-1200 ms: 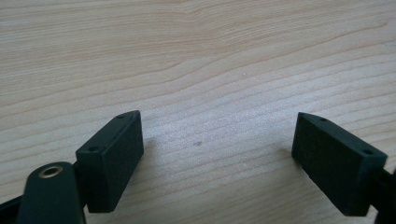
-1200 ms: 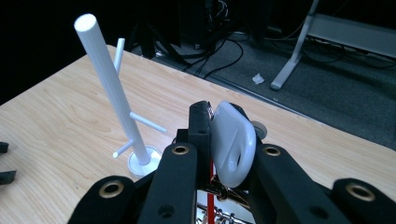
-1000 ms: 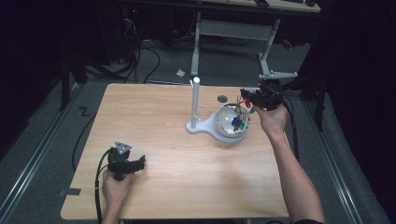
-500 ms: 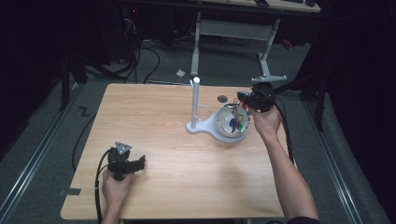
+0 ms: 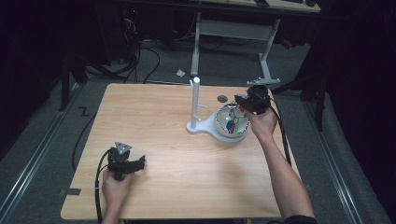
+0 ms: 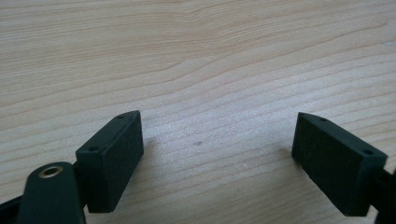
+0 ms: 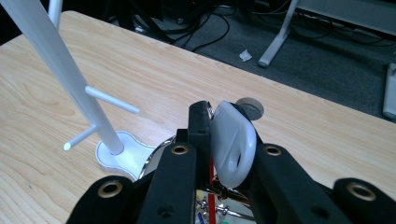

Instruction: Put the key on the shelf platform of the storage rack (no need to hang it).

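- The wooden table (image 5: 154, 121) carries a white stand (image 5: 195, 105) near its far middle: an upright pole on a flat base, with two thin pegs sticking out of the pole, seen plainly in my right gripper view (image 7: 70, 79).
- A shiny metal bowl (image 5: 230, 122) sits just beside the stand's base, touching or nearly touching it; I cannot tell which. Small coloured items, red, blue and green, lie inside it.
- A round grey disc (image 5: 222, 98) lies in the tabletop just beyond the bowl.
- Cables and a grey frame stand on the dark floor past the far edge.
- My right gripper (image 5: 246, 101) hovers over the bowl's far right rim, pointing toward the stand. The pole and its pegs stand between it and the left half of the table.
- My right fingers (image 7: 198, 123) are pinching a white tag (image 7: 232, 142): flat smooth plastic, rounded outline, with a hole near its lower end. It stands on edge between the pads, above the bowl.
- Metal ring parts and a red strip hang below the tag; my own jaws hide most of them, so I cannot identify them.
- My left gripper (image 5: 125, 161) rests low at the table's near left, well apart from everything else. Its fingers (image 6: 112, 158) are spread wide over bare wood with nothing between them.
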A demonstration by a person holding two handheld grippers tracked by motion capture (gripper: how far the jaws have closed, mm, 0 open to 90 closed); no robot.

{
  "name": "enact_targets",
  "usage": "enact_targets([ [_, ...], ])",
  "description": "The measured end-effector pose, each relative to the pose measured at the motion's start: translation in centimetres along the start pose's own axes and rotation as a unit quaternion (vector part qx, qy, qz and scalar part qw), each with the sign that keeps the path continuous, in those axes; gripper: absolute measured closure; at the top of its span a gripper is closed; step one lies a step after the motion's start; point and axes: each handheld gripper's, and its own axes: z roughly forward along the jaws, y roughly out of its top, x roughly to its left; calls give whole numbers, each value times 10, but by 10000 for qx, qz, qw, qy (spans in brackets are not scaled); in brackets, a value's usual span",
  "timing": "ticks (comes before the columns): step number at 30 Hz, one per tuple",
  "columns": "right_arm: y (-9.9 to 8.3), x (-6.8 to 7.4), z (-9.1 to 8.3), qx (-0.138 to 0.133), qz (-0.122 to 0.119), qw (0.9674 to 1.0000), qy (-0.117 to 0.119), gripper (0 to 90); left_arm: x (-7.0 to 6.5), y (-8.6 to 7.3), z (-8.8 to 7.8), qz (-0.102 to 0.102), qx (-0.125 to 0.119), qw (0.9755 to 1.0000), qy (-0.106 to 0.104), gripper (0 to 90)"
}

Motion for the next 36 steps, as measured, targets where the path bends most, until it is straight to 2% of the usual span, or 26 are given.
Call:
enact_targets([
  [13, -6, -2, 10, -14, 107, 9998, -136, 831, 0, 0, 0, -1, -1, 10000, 0, 169],
  [36, -36, -1, 26, 158, 90, 9998, 1, 827, 0, 0, 0, -1, 0, 10000, 0, 170],
])
